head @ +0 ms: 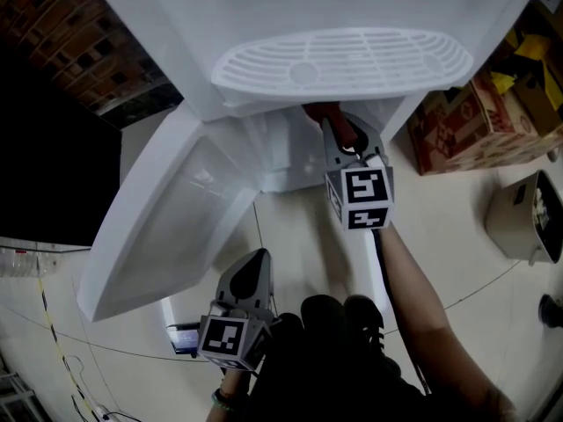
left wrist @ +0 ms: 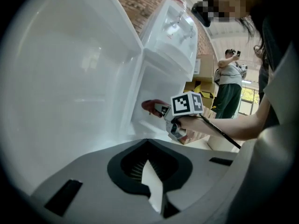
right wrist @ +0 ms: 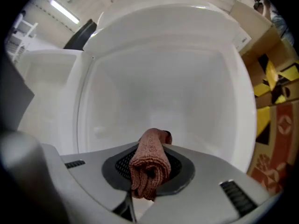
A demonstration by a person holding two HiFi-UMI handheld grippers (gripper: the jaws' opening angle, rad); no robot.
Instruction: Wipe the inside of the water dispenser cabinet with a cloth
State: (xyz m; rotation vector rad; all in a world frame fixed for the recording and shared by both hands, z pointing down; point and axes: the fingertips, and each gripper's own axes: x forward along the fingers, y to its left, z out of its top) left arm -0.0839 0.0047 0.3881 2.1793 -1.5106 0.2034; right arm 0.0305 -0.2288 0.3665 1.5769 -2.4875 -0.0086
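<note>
Pale tiled floor (head: 457, 262) with cardboard boxes (head: 466, 126) stacked to the right of the right gripper; a brick wall lies beyond.

White water dispenser (head: 334, 7), seen from above, its slotted drip tray (head: 343, 60) directly over the right gripper. The cabinet door (head: 176, 209) is swung fully open and stands to that gripper's left, just ahead of the left gripper.

Right gripper (head: 339, 134): its 2 jaws are clamped on a folded reddish-brown cloth (right wrist: 149, 164), which bulges from between the pads and points forward. The jaw tips sit at the mouth of the cabinet (right wrist: 159, 87), below the drip tray; straight ahead of them are the bare white back wall and side walls. Whether the cloth is touching a wall cannot be told.

Left gripper (left wrist: 148, 146): its 2 jaws are closed tip to tip with nothing between them. It is held low and well back from the cabinet, facing the inner face of the door, and takes no part in the wipe.

Progress, as judged: the door is open and the cloth is gripped and at the opening, so preparation looks complete. The interior shows no visible streaks or damp patches, so how much has been wiped cannot be read. The walls and floor of the compartment, and possibly the door's inner face, probably remain.
</note>
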